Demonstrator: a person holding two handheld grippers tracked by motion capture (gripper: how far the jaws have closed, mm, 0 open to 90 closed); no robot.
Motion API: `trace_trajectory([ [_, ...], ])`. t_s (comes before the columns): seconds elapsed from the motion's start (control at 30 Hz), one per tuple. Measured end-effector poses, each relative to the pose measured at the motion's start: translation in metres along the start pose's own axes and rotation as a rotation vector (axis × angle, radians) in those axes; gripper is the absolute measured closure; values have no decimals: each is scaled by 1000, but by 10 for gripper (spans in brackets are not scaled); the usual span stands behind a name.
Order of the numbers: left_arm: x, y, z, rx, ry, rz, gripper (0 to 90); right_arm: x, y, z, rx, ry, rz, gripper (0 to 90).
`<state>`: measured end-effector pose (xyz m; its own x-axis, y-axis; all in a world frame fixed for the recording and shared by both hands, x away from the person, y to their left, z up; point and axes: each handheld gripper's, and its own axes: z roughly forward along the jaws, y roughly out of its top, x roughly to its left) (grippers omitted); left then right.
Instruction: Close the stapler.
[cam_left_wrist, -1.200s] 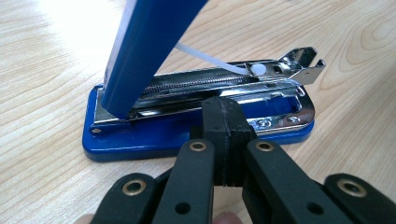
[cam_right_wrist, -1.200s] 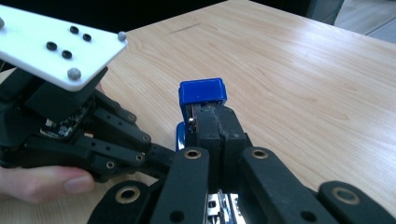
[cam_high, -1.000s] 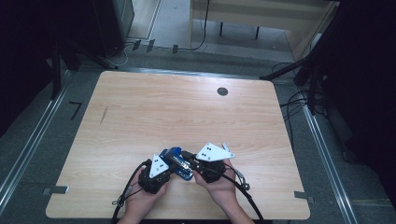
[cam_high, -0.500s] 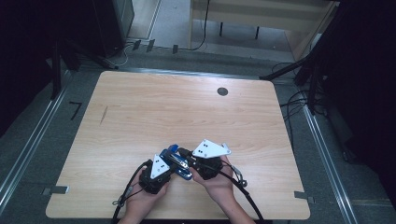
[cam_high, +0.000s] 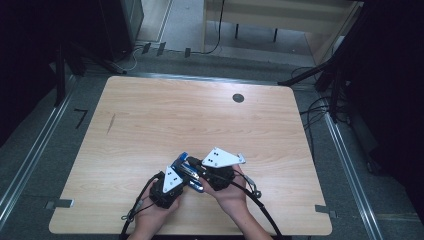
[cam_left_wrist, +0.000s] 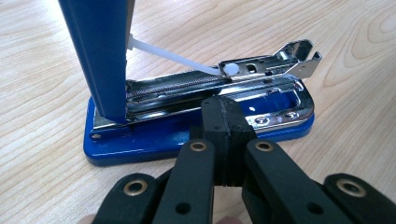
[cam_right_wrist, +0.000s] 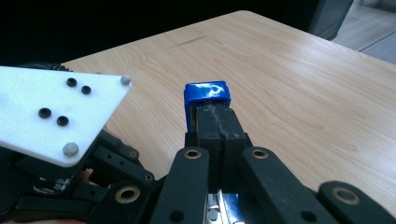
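Two grippers, left gripper (cam_high: 176, 176) and right gripper (cam_high: 196, 164), both closed, at one blue stapler (cam_left_wrist: 196, 112).

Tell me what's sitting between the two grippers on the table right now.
A blue stapler, opened up, lies between the left gripper and the right gripper; the high view shows it.

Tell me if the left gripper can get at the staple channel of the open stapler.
Probably yes: the blue lid is swung up, the staple channel lies uncovered, and the left gripper sits right before it.
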<state>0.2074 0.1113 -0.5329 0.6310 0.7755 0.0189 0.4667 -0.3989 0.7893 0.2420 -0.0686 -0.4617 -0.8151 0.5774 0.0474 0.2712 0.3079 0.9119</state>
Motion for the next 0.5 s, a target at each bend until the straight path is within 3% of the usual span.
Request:
trace_trajectory([
  [0.5, 0, 0, 0, -1, 1, 0, 900, 3, 10, 12, -5, 13, -16, 900],
])
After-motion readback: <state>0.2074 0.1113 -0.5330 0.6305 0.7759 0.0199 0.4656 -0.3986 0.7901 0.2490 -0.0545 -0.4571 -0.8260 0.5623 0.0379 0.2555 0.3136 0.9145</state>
